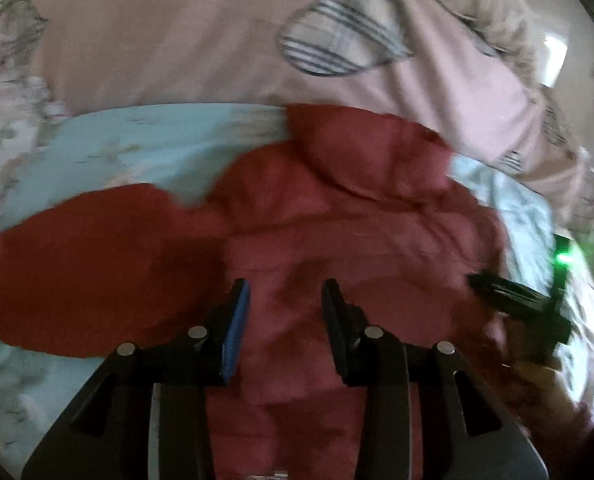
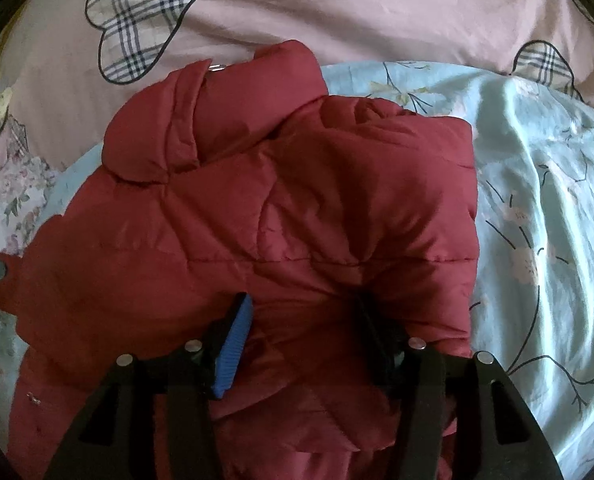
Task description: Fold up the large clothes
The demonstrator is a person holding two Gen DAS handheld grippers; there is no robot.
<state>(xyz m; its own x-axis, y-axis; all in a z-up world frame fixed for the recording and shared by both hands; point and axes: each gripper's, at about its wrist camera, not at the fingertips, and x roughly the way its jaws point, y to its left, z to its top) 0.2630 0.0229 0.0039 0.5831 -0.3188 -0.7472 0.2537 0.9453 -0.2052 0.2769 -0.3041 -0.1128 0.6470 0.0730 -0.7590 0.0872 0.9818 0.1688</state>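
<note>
A red padded jacket lay on the bed, on a light blue flowered sheet, its collar toward the pink cover with plaid hearts. The left gripper stood open above the jacket, nothing between its fingers. The right gripper was open too, with jacket fabric bulging between its fingers.

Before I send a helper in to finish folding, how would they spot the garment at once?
Look at the bed, where a pale blue floral sheet lies below a pink cover with plaid hearts. On the blue sheet lies the red puffer jacket: quilted, with a padded collar, and the only solid dark red thing there.
</note>
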